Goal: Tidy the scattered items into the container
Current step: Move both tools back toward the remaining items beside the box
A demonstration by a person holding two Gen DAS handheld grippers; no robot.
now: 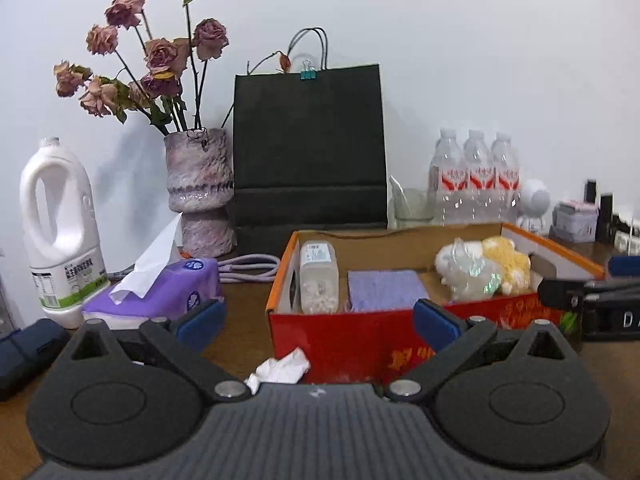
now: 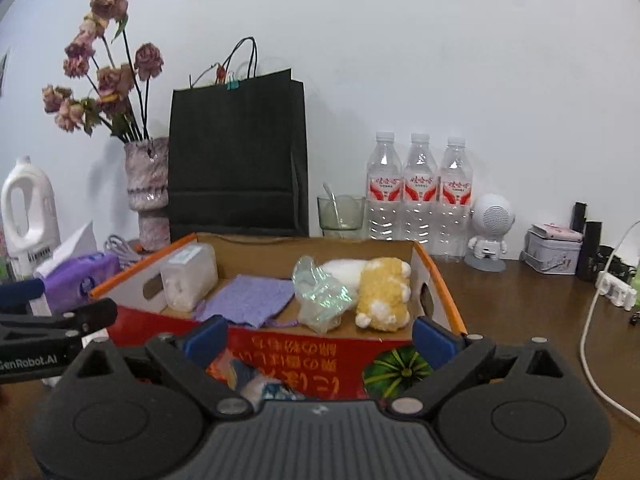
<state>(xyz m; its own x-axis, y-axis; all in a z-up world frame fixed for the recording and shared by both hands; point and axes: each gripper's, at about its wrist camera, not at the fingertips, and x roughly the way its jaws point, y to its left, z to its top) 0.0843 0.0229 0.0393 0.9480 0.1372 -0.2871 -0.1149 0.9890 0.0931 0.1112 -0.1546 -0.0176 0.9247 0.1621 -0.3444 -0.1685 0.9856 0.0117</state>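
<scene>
Left gripper [image 1: 320, 316]: jaws wide apart, empty. Right gripper [image 2: 320, 334]: jaws wide apart, empty. Crumpled tissue [image 1: 280, 370] on table, 7 o'clock of cardboard box [image 1: 344, 340]. Plush toy [image 2: 384, 296] inside box.

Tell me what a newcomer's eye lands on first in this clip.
The red cardboard box sits front and centre on the table, holding a yellow-and-white plush toy, a purple cloth and a clear plastic container. Behind it stand a black paper bag and a vase of dried roses.
</scene>
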